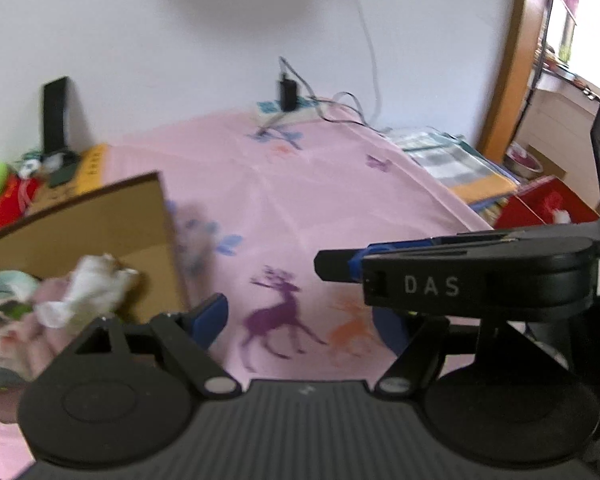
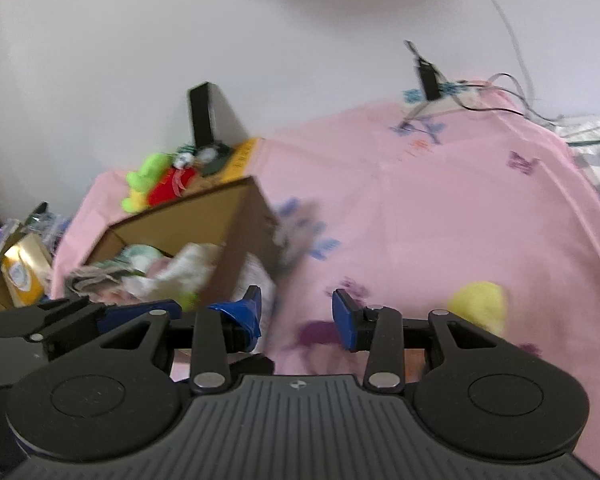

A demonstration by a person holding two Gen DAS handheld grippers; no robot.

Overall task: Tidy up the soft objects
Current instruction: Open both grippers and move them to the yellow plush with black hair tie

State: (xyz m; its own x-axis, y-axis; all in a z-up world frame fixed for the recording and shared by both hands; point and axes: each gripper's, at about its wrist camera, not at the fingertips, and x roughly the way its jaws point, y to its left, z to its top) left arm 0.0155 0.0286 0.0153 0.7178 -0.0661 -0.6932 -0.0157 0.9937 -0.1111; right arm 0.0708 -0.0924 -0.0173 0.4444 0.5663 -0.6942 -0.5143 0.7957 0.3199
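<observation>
Both black two-finger grippers with blue pads hang over a pink bedsheet point(image 1: 320, 184) printed with purple and orange deer, and neither holds anything. At the far left of the right wrist view, a yellow carton point(image 2: 22, 272) stands beside the bed. Next comes an open brown cardboard box point(image 2: 236, 216), resting on the sheet and filled with crumpled soft cloths in white, pink and pale green point(image 2: 156, 268); the left wrist view shows the same box point(image 1: 100, 220) with a white cloth point(image 1: 88, 296) on top of the pile. Behind the box, near the white wall, lie a lime-green plush toy point(image 2: 144, 180) and a red plush toy point(image 2: 170, 190), touching each other, with a black upright stand point(image 2: 202, 114) just behind them. Left gripper point(image 1: 300, 320): the jaws stand wide apart, with the deer print visible between them. Right gripper point(image 2: 296, 314): the jaws are parted, with bare sheet between the pads. To the right of the right gripper, a soft yellow rounded object point(image 2: 480, 306) lies on the sheet, well apart from the box; blur hides its exact form. At the far edge of the sheet, a white power strip with a black plug point(image 1: 286, 106) and trailing cables sits against the wall.
</observation>
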